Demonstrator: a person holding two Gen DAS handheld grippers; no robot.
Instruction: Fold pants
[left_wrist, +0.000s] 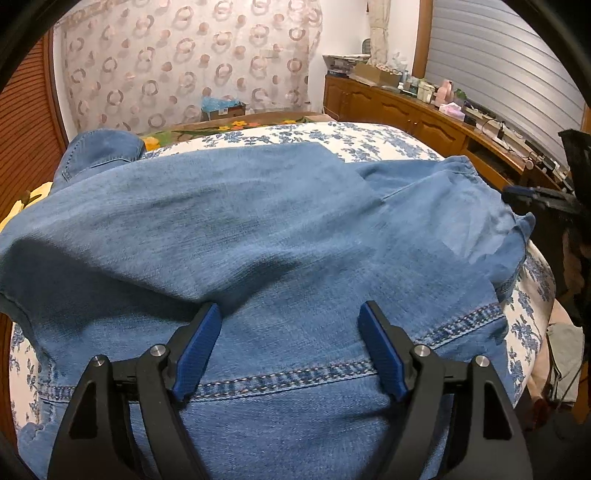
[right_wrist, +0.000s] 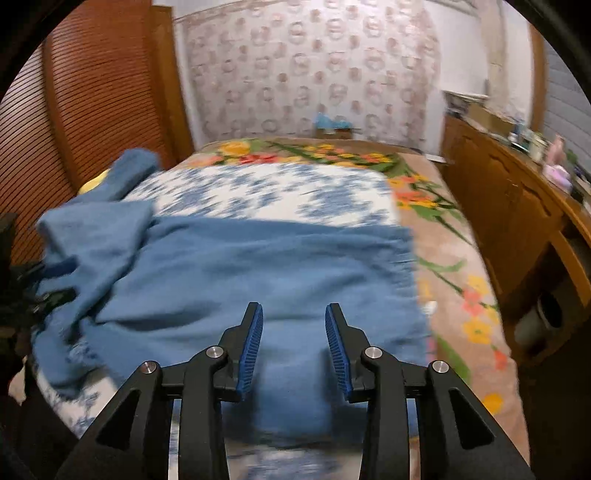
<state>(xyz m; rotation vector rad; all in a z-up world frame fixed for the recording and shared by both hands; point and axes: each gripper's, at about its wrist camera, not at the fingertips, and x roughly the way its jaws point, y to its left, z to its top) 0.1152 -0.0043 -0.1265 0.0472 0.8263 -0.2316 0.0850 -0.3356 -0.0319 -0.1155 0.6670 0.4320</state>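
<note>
Blue denim pants (left_wrist: 258, 221), white bedspread (left_wrist: 295, 138) with blue flowers, blue-padded tools

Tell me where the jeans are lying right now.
The jeans lie spread across the blue-flowered bedspread in both wrist views, directly under both grippers, with the wooden cabinet to the right.

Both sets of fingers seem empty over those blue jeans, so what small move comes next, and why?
Probably lower the open left fingers onto the stitched hem of the blue denim pants below them and close. Neither they nor the right fingers hold cloth, and the pants lie rumpled on the flowered bedspread.
</note>
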